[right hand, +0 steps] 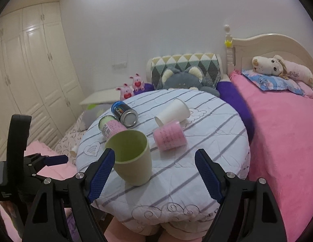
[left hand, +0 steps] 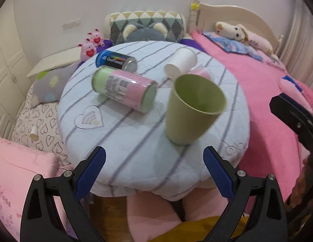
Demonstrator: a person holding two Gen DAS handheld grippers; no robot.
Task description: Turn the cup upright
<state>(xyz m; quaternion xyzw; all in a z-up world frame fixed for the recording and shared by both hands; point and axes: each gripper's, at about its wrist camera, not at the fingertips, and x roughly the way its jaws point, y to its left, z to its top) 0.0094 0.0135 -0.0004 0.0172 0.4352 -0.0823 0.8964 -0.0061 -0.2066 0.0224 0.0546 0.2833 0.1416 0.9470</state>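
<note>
The round tabletop [left hand: 136,161] carried a striped cloth beside a pink bed [right hand: 281,141]. The green cup [left hand: 193,109] stood on it mouth up, slightly tilted and blurred, near the front edge. My left gripper [left hand: 154,173] and right gripper [right hand: 154,173] both had jaws wide apart, holding nothing. Behind the cup lay a pink cup [right hand: 170,138], a white cup [right hand: 173,112] and two cans [left hand: 124,88] on their sides.

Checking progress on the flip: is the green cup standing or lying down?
Standing. The green cup rests base-down on the striped cover, mouth facing up, and neither gripper holds it.
</note>
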